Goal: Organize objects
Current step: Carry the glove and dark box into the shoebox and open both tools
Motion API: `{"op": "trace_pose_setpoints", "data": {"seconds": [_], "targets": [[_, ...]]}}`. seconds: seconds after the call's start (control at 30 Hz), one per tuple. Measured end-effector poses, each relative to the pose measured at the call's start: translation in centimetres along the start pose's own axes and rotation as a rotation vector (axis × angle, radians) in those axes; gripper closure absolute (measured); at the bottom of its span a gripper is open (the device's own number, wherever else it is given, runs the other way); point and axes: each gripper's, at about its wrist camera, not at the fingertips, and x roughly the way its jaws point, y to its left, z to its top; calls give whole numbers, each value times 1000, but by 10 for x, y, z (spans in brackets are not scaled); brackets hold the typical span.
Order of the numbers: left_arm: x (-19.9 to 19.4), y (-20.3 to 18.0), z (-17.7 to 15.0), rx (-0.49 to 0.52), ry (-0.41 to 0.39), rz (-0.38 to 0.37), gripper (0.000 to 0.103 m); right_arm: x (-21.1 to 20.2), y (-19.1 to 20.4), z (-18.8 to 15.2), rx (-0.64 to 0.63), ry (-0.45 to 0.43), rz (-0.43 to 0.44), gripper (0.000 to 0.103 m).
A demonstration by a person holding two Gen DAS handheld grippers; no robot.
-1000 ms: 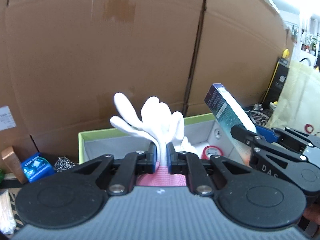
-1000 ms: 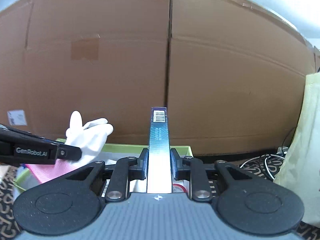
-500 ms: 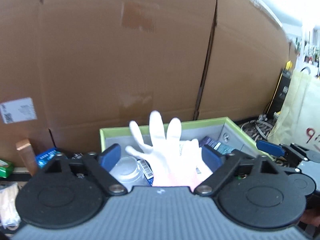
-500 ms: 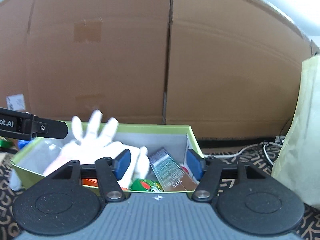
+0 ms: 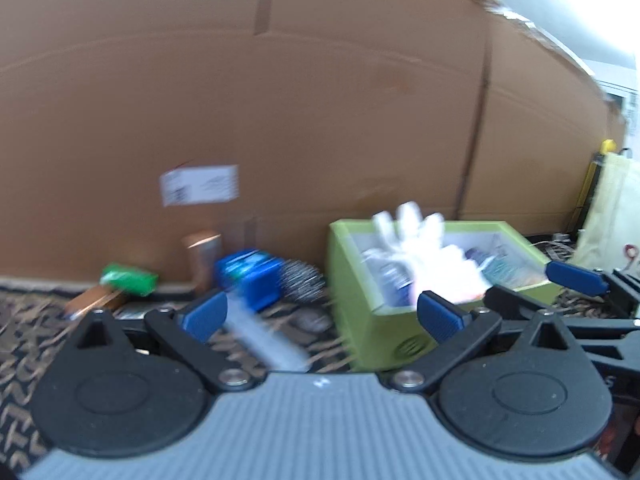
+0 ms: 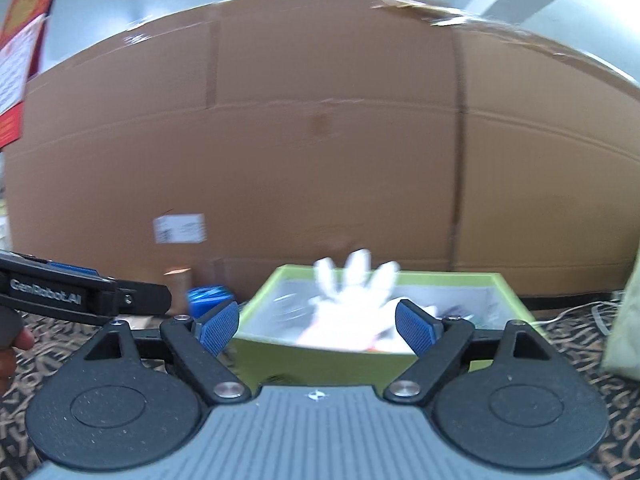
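Observation:
A green open box (image 5: pixel 360 300) (image 6: pixel 320 360) stands on the patterned floor against a big cardboard carton. A white glove (image 5: pixel 424 248) (image 6: pixel 352 296) lies in it with its fingers sticking up, among other items that are blurred. My left gripper (image 5: pixel 320 314) is open and empty, to the left of the box and back from it. My right gripper (image 6: pixel 318 326) is open and empty, in front of the box. Loose items lie left of the box: a blue box (image 5: pixel 252 276), a green pack (image 5: pixel 128 280), a copper-coloured box (image 5: pixel 202 256), a metal scourer (image 5: pixel 302 280).
The tall cardboard carton (image 5: pixel 280 120) forms a wall behind everything. A cream bag (image 5: pixel 608 216) and cables are at the right. A clear tube (image 5: pixel 268 340) lies on the floor near my left gripper. The left gripper's body (image 6: pixel 80 296) shows in the right wrist view.
Both grippers opened and let go: the glove and the blue carton dropped into the green box. Both grippers then pulled back, and the left one swung to the left.

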Motion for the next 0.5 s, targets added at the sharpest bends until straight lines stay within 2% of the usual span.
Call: {"op": "trace_pose_setpoints", "data": {"seconds": [0.23,0.5], "targets": [[-14,64,-35,-133,75,109,0,13,47,-24,2,108,129,14],[2,118,-52,-206,130,221,0,26,81,-44,6,207,224,14]]}}
